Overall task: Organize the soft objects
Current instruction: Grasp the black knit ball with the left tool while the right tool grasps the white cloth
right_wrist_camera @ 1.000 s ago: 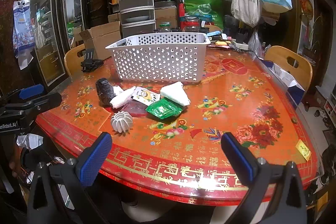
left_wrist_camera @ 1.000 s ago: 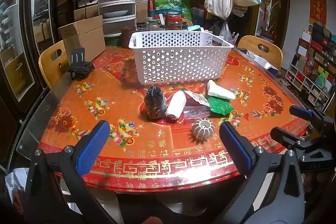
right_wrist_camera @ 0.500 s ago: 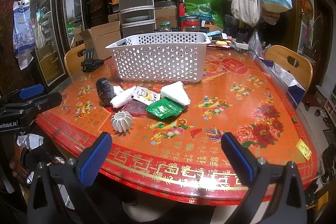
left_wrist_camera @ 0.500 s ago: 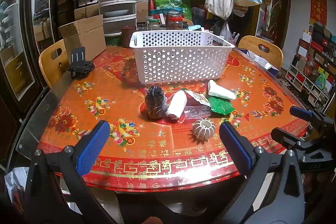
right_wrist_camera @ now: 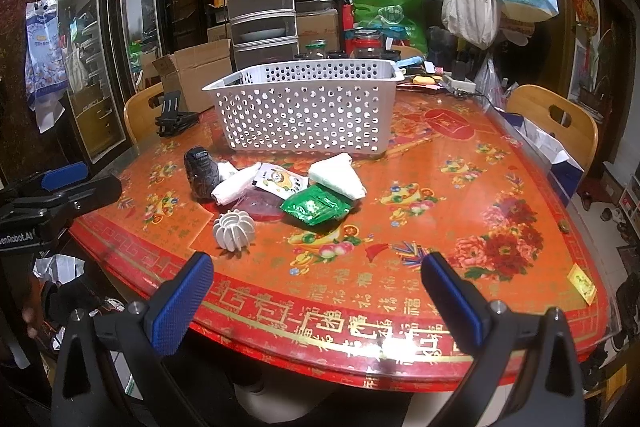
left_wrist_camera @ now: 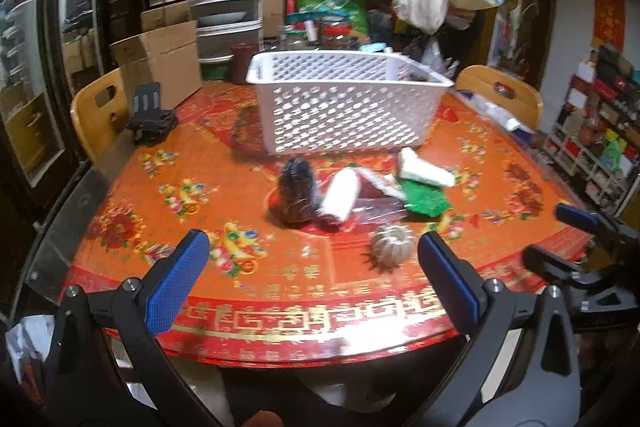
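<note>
Left wrist view:
A: My left gripper is spread wide with nothing between its pads, short of the white ribbed ball.
B: My right gripper likewise. Dark roll, white roll and green packet lie clustered before the white basket.

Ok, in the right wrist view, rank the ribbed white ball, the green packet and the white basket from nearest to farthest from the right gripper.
1. Ribbed white ball, front left, nearest the right gripper.
2. Green packet, centre, just behind.
3. White basket, at the back, farthest.
</note>
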A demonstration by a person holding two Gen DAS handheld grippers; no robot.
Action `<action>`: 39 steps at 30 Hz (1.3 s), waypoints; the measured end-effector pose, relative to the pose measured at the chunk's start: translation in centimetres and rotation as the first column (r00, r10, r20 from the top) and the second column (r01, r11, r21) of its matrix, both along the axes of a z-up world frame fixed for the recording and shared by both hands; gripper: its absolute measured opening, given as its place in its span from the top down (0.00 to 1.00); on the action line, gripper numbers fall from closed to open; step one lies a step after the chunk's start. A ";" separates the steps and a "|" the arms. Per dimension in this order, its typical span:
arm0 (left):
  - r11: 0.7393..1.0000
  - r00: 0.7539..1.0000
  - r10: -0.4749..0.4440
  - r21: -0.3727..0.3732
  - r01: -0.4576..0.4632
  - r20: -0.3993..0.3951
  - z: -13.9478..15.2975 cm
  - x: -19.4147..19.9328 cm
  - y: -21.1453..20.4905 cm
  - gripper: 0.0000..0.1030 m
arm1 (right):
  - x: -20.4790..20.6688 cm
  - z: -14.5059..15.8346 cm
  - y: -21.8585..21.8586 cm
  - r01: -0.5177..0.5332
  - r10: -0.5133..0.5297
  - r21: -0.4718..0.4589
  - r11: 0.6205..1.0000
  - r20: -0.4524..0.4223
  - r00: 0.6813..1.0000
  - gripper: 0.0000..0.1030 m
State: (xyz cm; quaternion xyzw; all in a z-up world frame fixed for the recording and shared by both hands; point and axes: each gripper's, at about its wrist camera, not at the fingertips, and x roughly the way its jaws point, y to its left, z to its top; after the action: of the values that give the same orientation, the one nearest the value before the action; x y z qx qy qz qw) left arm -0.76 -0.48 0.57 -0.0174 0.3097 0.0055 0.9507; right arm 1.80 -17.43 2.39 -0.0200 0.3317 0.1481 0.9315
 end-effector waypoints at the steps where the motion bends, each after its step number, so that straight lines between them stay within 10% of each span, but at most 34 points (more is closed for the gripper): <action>1: 1.000 1.000 0.011 0.002 -0.011 -0.003 -0.2 0.3 0.2 0.00 | 0.1 -0.1 0.0 -0.001 0.001 0.004 1.000 -0.001 1.000 0.00; 17: 0.997 0.991 -0.033 -0.068 0.024 -0.126 -5.9 7.7 3.9 0.00 | 5.1 -3.8 -0.2 -0.020 0.026 0.068 0.997 -0.086 0.996 0.06; 32: 0.997 0.991 -0.063 -0.062 0.056 -0.122 -5.6 13.5 3.7 0.01 | 14.0 -4.4 1.6 -0.076 0.070 -0.036 0.996 -0.131 0.989 0.28; 39: 0.995 0.988 -0.086 -0.054 0.080 -0.130 -5.6 14.9 3.3 0.21 | 16.7 -5.0 2.6 -0.086 0.072 -0.072 0.994 -0.174 0.982 0.40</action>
State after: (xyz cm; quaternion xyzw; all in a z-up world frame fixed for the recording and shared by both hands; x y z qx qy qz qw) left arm 14.12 2.83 -5.06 -0.0270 0.3726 -0.0405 0.9267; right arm 18.50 -14.81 -2.66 -0.0574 0.4151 0.1729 0.8913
